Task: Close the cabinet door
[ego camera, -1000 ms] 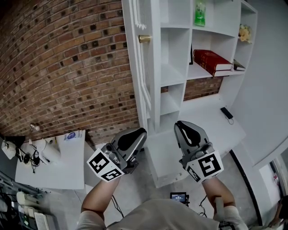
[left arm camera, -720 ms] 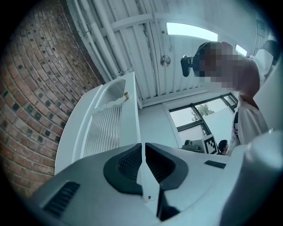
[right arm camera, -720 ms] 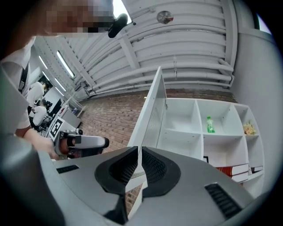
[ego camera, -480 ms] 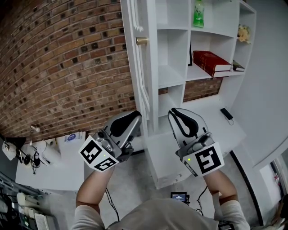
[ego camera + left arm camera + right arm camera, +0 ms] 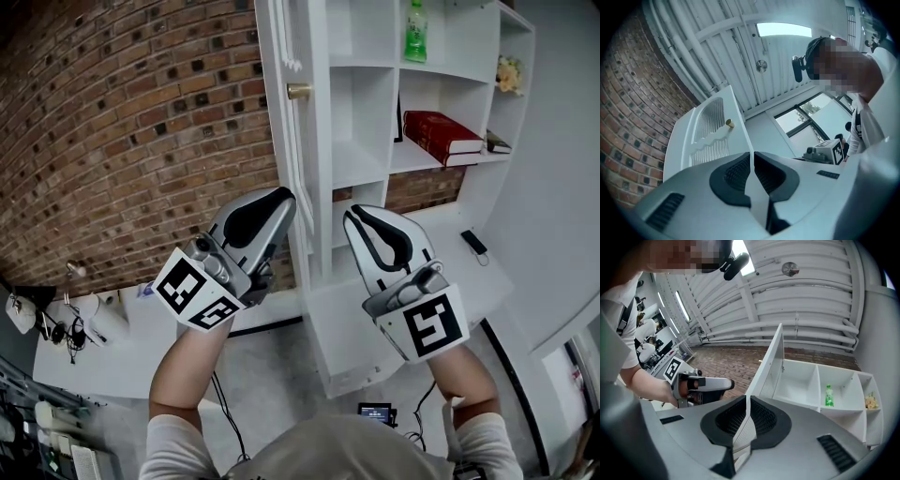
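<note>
The white cabinet (image 5: 361,141) stands against the brick wall with its door (image 5: 298,159) swung open and seen edge-on; a brass knob (image 5: 298,91) sits high on it. My left gripper (image 5: 281,200) is shut and empty, just left of the door's lower part and apart from it. My right gripper (image 5: 359,216) is also shut and empty, in front of the open shelves to the door's right. The left gripper view shows the door's louvred face (image 5: 710,133) and knob (image 5: 729,123) beyond the left gripper (image 5: 752,157). The right gripper (image 5: 747,401) points at the door's edge (image 5: 771,359).
The shelves hold a red book (image 5: 441,131), a green bottle (image 5: 416,28) and a small yellow item (image 5: 511,73). A black device (image 5: 473,242) lies on the white desk surface. The brick wall (image 5: 141,141) runs along the left, with a cluttered white table (image 5: 103,352) below it.
Both grippers have risen in front of the cabinet, closer to the door's middle height, and each has rolled a little. Their jaws stayed shut. The door has not moved.
</note>
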